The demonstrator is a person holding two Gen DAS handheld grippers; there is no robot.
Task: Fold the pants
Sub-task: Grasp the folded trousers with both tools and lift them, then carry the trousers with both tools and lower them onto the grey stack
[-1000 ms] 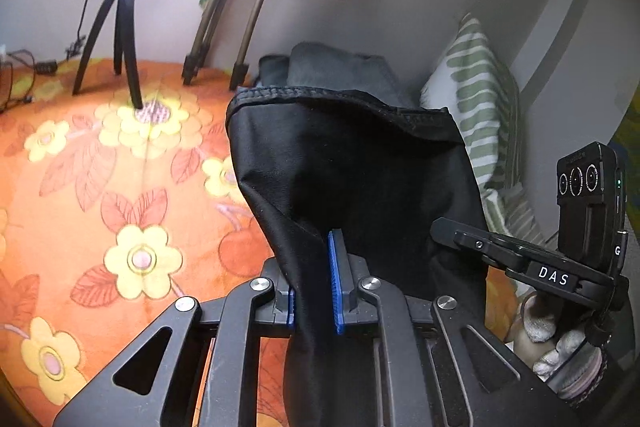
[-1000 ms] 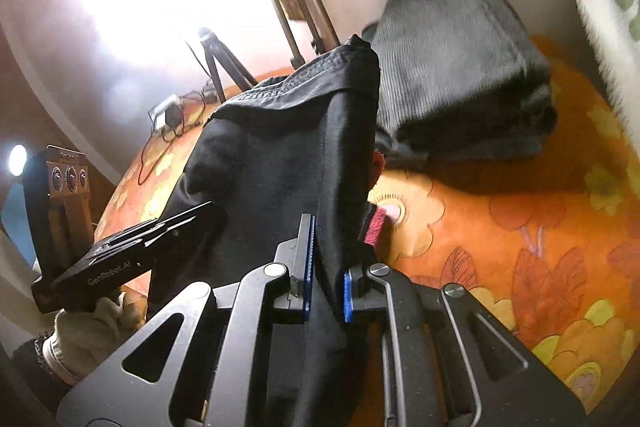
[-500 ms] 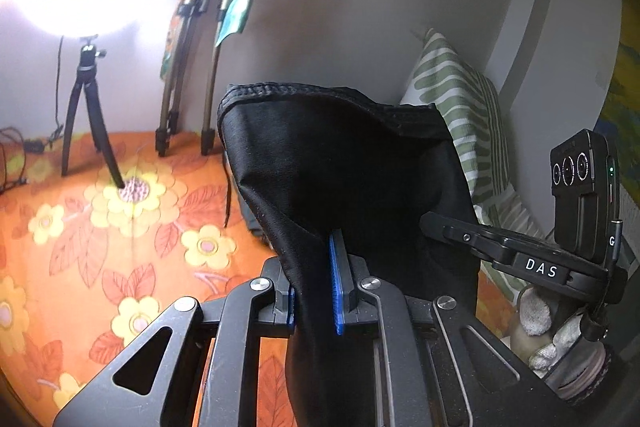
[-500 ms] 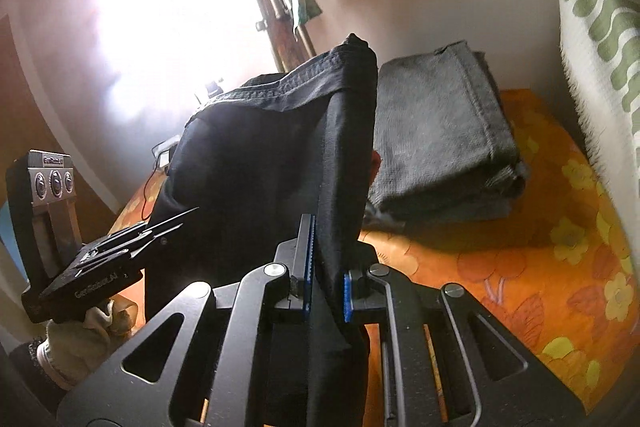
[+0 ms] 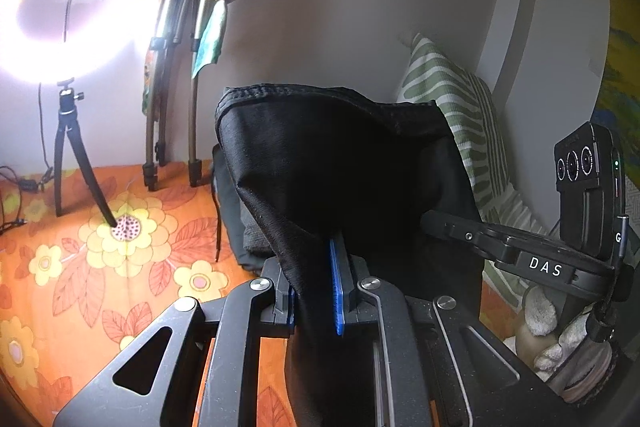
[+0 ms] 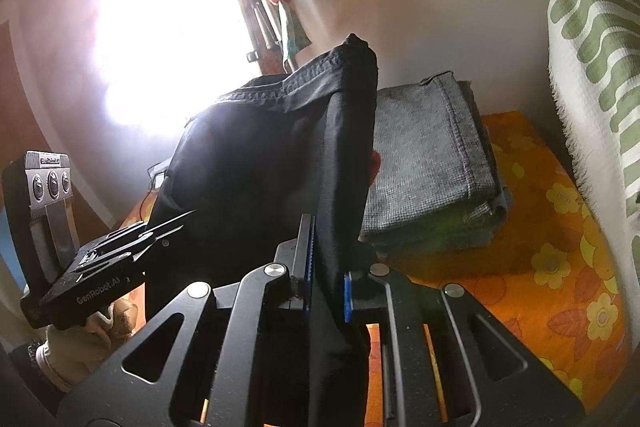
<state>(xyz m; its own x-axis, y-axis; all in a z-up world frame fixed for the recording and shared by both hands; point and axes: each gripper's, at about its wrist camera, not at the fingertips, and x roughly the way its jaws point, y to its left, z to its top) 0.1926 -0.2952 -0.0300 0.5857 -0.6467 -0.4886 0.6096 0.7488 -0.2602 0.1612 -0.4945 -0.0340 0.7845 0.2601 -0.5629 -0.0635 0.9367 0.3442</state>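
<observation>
Black pants (image 5: 344, 163) hang in the air above an orange flowered bedspread (image 5: 80, 267), held up by both grippers. My left gripper (image 5: 316, 291) is shut on one side of the cloth, its blue pads pinching the fabric. My right gripper (image 6: 326, 279) is shut on the other side of the pants (image 6: 272, 155). The hemmed edge stands up above both sets of jaws. The right gripper also shows at the right of the left wrist view (image 5: 532, 259). The left gripper shows at the left of the right wrist view (image 6: 100, 275). The pants' lower part is hidden.
A folded grey garment stack (image 6: 432, 163) lies on the bedspread by the wall. A green striped pillow (image 5: 464, 123) leans at the right. A ring light on a small tripod (image 5: 68, 147) and long tripod legs (image 5: 172, 107) stand at the back left, with cables (image 5: 16, 183).
Both grippers have lifted and tilted upward with the pants. More wall and the ring light now show, less of the bedspread. Both grips are unchanged.
</observation>
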